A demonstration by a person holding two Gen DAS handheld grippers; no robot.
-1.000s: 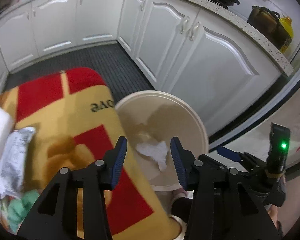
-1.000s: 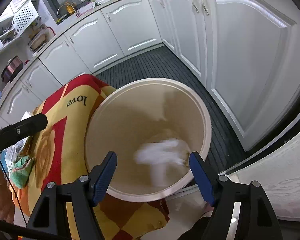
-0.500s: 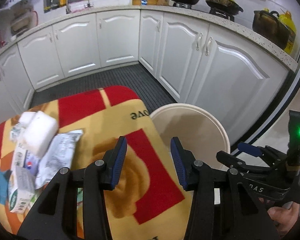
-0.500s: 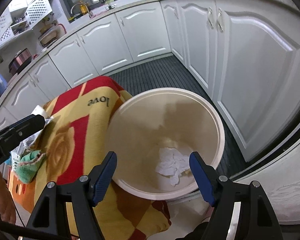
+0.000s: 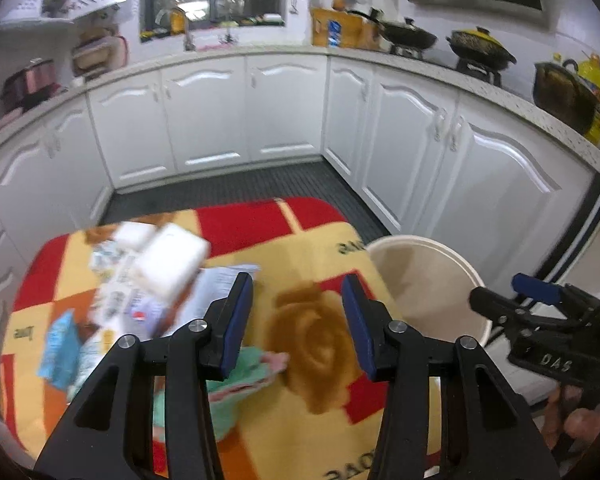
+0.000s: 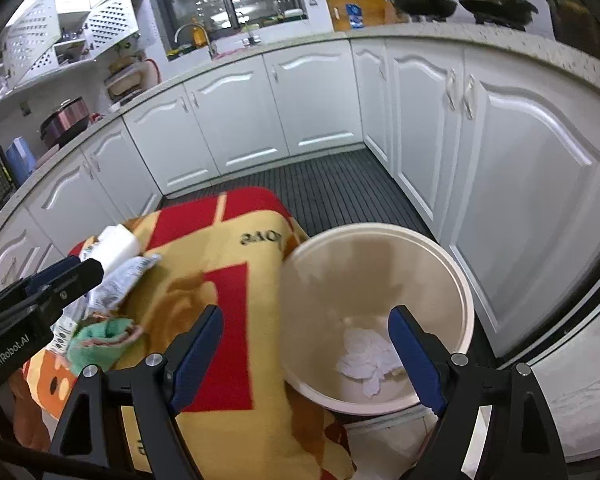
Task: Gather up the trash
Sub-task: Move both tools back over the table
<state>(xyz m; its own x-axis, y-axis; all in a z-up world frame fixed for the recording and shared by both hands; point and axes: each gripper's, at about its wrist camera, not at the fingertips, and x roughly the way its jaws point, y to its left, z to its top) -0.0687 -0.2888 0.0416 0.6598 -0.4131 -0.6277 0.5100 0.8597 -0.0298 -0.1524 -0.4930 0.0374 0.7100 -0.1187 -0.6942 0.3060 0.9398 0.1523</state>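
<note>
Cream bin [image 6: 380,312] at 3 o'clock of blanket-covered table [image 5: 324,280], holding one crumpled white paper [image 6: 366,360]. Trash pile [image 5: 140,292] remains at 9 o'clock: wrappers, white packs, green cloth [image 6: 100,340]. Left gripper [image 5: 298,320] and right gripper [image 6: 306,356] empty, jaws widening. Most collecting left.

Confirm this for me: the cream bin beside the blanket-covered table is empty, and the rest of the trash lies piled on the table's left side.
Not quite. The cream bin is not empty: crumpled white paper lies at its bottom, as the right wrist view shows. The rest holds: the bin stands beside the blanket-covered table, and the remaining trash is piled on the table's left side.
</note>
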